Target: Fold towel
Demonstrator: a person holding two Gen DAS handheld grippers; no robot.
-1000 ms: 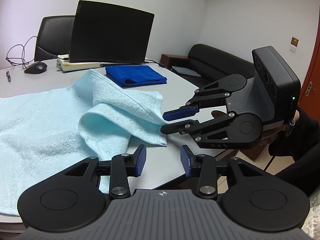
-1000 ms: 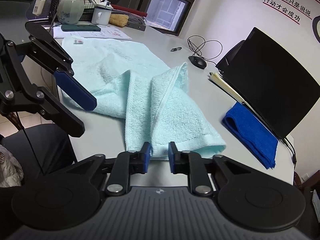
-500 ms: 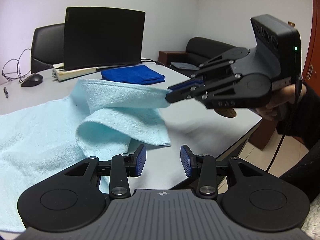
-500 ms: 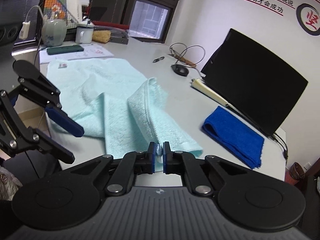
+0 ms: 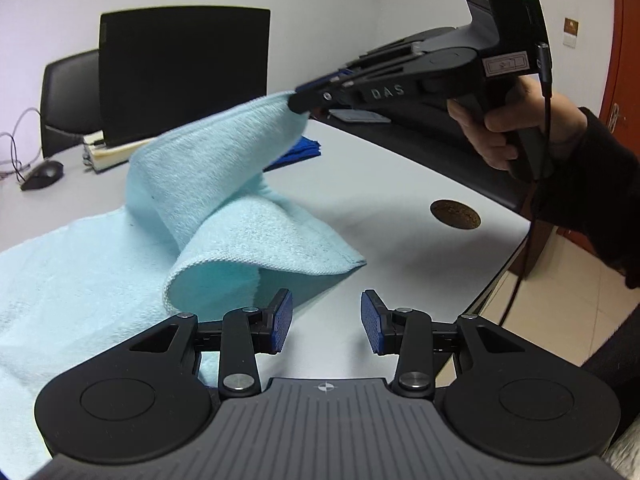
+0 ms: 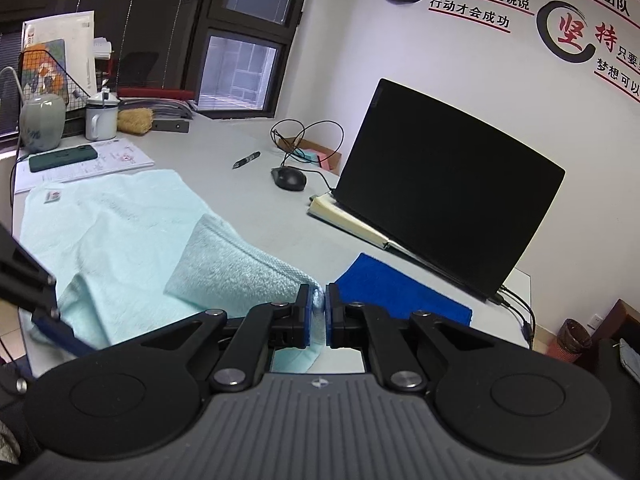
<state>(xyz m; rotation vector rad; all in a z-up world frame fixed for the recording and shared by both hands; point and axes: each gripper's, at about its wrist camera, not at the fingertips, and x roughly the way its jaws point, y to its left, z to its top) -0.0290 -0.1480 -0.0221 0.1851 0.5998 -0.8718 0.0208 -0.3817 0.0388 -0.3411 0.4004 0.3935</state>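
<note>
Light-blue terry towel [image 5: 224, 184]: one corner pinched between pressed-together jaws of right gripper [image 6: 318, 304], raised off grey table [image 5: 384, 184]. Left gripper [image 5: 326, 322]: jaws spread, nothing btwn them; towel fold just beyond its left pad.

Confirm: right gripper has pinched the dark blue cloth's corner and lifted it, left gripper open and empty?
Not quite. The right gripper is shut on the light towel, not the blue cloth, which lies flat by the laptop; the right wrist view shows it. The left gripper is open and empty.
</note>
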